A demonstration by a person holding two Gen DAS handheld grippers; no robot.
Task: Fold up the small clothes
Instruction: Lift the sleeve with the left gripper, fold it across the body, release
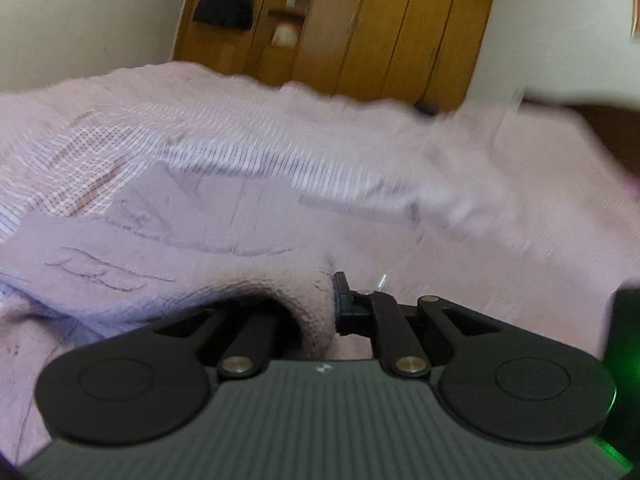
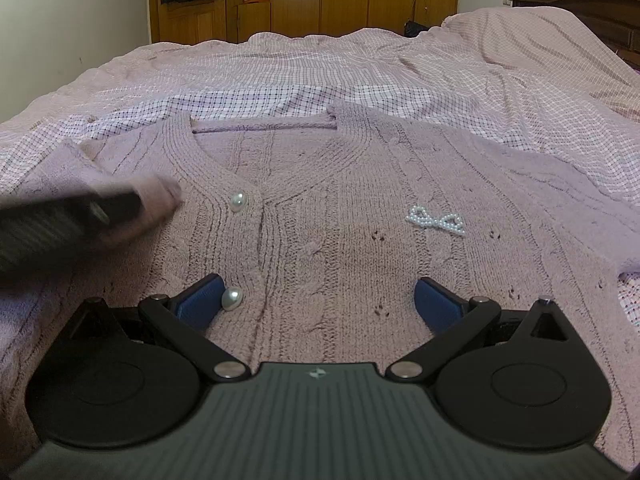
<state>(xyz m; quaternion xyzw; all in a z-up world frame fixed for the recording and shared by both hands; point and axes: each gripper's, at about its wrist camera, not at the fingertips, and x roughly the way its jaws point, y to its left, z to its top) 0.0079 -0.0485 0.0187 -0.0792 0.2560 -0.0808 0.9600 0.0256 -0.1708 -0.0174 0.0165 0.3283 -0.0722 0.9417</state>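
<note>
The cardigan [image 2: 320, 216] lies flat, front up, across the middle of the bed [image 2: 500, 64], neckline toward the far edge. Being a soft, limp knit, it will probably sag and stretch; sleeve cuffs and hem look like the safest holds. The left tongs [image 1: 324, 312] are clenched on a sleeve [image 2: 156, 200]. The right tongs [image 2: 318, 300] hover released over the buttons [image 2: 238, 202].

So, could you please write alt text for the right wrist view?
A pink cable-knit cardigan lies flat on a checked bedspread, the right gripper over it with jaws open. The blurred left gripper holds a sleeve at the left.
</note>
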